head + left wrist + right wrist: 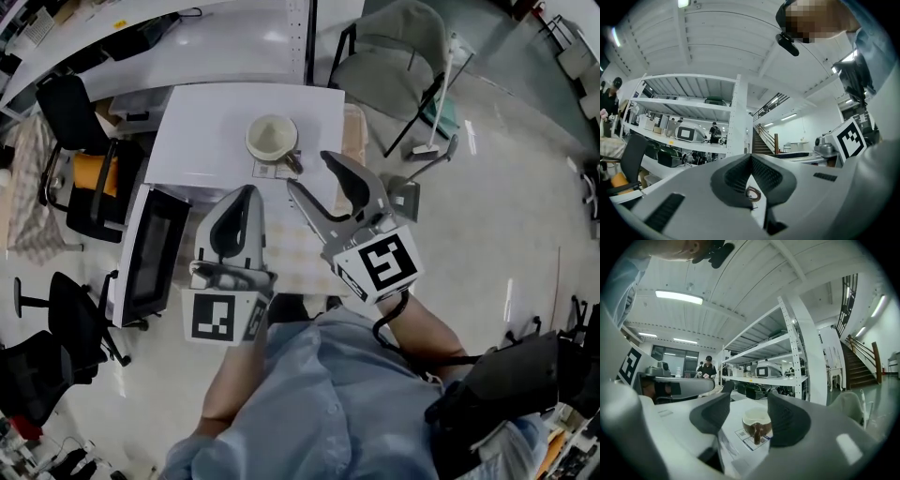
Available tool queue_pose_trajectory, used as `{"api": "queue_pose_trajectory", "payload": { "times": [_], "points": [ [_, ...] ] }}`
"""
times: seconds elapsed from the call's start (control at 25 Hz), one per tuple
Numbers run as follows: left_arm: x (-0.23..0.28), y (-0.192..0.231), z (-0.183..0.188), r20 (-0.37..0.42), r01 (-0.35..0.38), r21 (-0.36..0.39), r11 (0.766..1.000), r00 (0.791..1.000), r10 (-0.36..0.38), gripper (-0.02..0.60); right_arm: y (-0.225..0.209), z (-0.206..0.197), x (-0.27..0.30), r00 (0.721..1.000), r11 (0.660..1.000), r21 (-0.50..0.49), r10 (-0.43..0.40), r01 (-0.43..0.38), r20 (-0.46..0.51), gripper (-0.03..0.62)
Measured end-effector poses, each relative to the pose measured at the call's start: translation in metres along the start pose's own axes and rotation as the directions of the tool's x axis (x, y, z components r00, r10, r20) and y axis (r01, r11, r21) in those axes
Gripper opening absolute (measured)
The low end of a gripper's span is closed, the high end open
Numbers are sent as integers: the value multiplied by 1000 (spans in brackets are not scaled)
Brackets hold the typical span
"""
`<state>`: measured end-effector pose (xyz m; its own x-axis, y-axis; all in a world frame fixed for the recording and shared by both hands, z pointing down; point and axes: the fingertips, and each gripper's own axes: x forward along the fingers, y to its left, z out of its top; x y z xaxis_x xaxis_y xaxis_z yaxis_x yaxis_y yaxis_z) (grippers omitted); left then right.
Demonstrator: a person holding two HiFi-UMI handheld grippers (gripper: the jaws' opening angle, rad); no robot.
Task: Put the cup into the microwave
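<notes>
Cup (272, 138): it stands upright on the far half of the desk (206, 122), about midway between the left and right edges, on a printed sheet (274, 171). From your head view you get only its pale rim and inside from above. Your right gripper view gives you the rest of the cup (757, 420): a brown outer wall, a cream lining, and the handle turned toward the near edge, facing you.

Your right gripper (311, 173) has its jaws partly apart. In its own view the right gripper (749, 397) frames the cup in the gap, but the cup sits well beyond the dark pads (712, 413), so it holds nothing.

Your left gripper (246, 190) is over the desk's near left part. In its own view the left gripper (751, 157) has its tips brought together with nothing clamped. Only a sliver of the cup (753, 193) shows through the slot below the tips.

Only your head view shows the microwave (150, 258), at the desk's left edge toward the near corner, well apart from the cup. The gripper views show what the head view does not: the white shelving (778, 357) behind the desk and the staircase (761, 140).
</notes>
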<state>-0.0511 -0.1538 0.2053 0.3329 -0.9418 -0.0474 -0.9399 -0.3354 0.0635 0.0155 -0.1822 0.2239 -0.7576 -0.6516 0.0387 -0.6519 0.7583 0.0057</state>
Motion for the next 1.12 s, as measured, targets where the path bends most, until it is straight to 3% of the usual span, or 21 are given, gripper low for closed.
{"api": "queue_pose_trajectory", "payload": {
  "times": [0.24,0.36,0.6,1.12],
  "points": [
    [19,41,9,12,24,-38,999,1000,-24,5,-3,-18,54,997,1000,4,2,-1,-79,467],
    [26,61,11,14,34,-58,998,999,-33,5,-3,-33,77,990,1000,1,0,0,-142,534],
    [46,92,14,30,82,-118,990,996,-79,5,-23,-63,114,965,999,-3,-51,52,-259,555],
    [78,115,-3,27,151,-202,968,989,-149,5,-27,-105,148,910,1000,13,-13,21,-415,555]
  ]
}}
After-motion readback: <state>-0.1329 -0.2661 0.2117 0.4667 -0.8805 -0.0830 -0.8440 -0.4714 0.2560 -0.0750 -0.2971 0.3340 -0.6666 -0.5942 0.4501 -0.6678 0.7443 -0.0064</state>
